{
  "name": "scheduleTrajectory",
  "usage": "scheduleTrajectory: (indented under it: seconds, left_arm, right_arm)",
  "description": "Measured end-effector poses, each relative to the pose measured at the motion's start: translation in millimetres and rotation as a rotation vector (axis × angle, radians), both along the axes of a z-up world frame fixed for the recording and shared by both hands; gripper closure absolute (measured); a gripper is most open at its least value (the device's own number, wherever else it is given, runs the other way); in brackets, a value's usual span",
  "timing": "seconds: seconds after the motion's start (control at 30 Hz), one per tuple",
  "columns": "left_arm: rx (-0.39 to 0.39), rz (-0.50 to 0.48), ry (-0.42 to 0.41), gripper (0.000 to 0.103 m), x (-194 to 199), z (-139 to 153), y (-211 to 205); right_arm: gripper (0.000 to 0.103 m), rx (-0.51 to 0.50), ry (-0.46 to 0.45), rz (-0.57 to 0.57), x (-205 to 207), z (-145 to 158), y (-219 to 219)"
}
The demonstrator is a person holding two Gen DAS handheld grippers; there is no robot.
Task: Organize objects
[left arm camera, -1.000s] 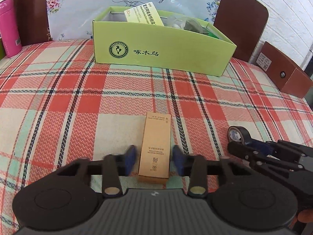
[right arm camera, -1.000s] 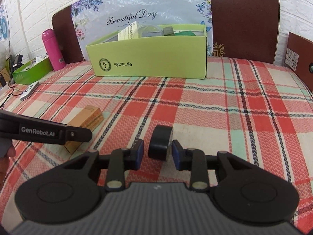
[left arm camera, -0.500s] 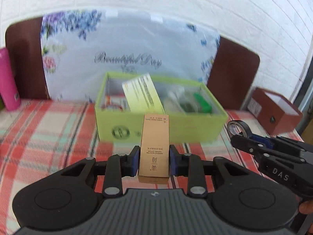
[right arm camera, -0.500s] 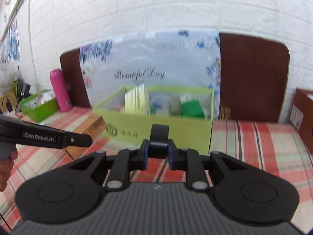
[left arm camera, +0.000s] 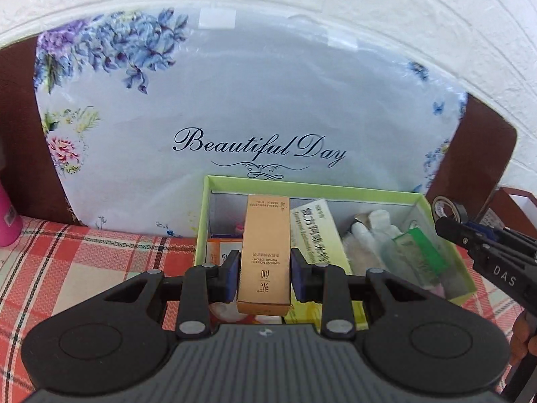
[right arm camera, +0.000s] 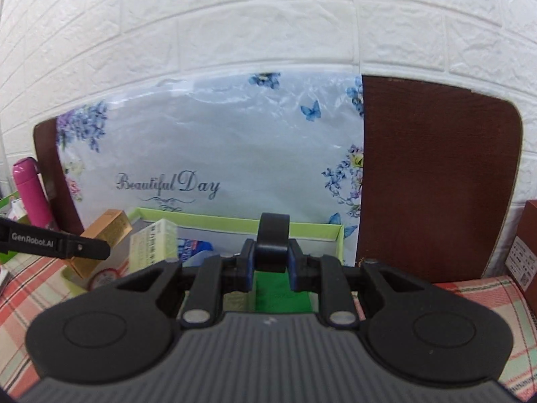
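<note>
My left gripper (left arm camera: 265,277) is shut on a tall tan carton (left arm camera: 265,252), held above the left half of an open light-green box (left arm camera: 302,186). In the right wrist view the same tan carton (right arm camera: 107,235) shows at the left over the green box (right arm camera: 312,228). My right gripper (right arm camera: 271,265) is shut on a black tape roll (right arm camera: 272,238), hovering over the box's right half. From the left wrist view the tape roll (left arm camera: 448,206) and the right gripper appear at the right edge. Inside the box lie a yellow-green carton (left arm camera: 313,231), white bottles (left arm camera: 372,231) and a green packet (left arm camera: 419,255).
A floral "Beautiful Day" bag (left arm camera: 251,114) leans on a brown headboard (right arm camera: 436,174) right behind the box. A pink bottle (right arm camera: 32,191) stands at the left, brown boxes (right arm camera: 527,245) at the right. A red plaid cloth (left arm camera: 84,258) covers the surface.
Both grippers closed on their objects, lifted them off the plaid cloth and carried them forward to above the green box. The box now fills the lower middle of both views.
</note>
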State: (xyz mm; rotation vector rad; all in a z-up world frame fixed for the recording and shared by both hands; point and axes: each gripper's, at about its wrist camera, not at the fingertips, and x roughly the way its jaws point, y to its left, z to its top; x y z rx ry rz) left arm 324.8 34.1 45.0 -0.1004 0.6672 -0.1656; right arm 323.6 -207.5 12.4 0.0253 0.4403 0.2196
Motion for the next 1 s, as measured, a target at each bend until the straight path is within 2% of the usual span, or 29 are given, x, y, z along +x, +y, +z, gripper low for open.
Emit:
scheduleTrajectory:
  seconds: [0.1, 0.13, 0.17, 0.2, 0.23, 0.27, 0.3, 0.37, 0.63, 0.8, 0.87, 1.0]
  left_arm:
    - [0.004, 0.005, -0.008, 0.071, 12, -8, -1]
    - [0.002, 0.008, -0.016, 0.063, 13, -11, -1]
    - [0.002, 0.011, -0.021, 0.051, 13, -12, 0]
    - [0.001, 0.023, -0.032, 0.029, 9, -13, 1]
    - [-0.026, 0.009, -0.059, 0.028, 3, -13, 3]
    - [-0.042, 0.003, -0.088, 0.027, -4, -13, 5]
    - [-0.035, 0.01, -0.112, 0.023, -9, -12, 4]
    - [0.003, 0.031, -0.142, 0.021, -19, -8, 1]
    - [-0.004, 0.06, -0.191, 0.019, -64, 18, -1]
    - [0.136, 0.103, -0.21, 0.009, -117, 34, -20]
    - [0.16, 0.101, -0.22, 0.007, -140, 34, -27]
    - [0.184, 0.112, -0.186, 0.005, -178, 24, -38]
  right_arm:
    - [0.081, -0.012, 0.018, 0.02, 20, -11, 4]
    - [0.074, -0.025, 0.032, 0.037, 25, -15, 6]
    - [0.051, -0.04, 0.037, 0.037, 26, -18, 7]
    - [0.034, -0.049, 0.024, 0.031, 22, -20, 7]
    - [0.029, -0.052, -0.001, 0.031, 17, -21, 6]
    - [0.019, -0.055, -0.025, 0.03, 11, -21, 5]
    - [0.012, -0.058, -0.04, 0.027, 5, -19, 4]
    - [0.001, -0.06, -0.062, 0.016, -4, -16, 3]
    - [0.0, -0.014, -0.05, -0.001, -50, 5, -2]
    - [0.0, 0.013, -0.036, -0.003, -99, 19, -4]
    - [0.0, 0.012, -0.024, -0.012, -118, 21, -4]
    - [0.0, -0.015, 0.012, -0.027, -161, 17, -3]
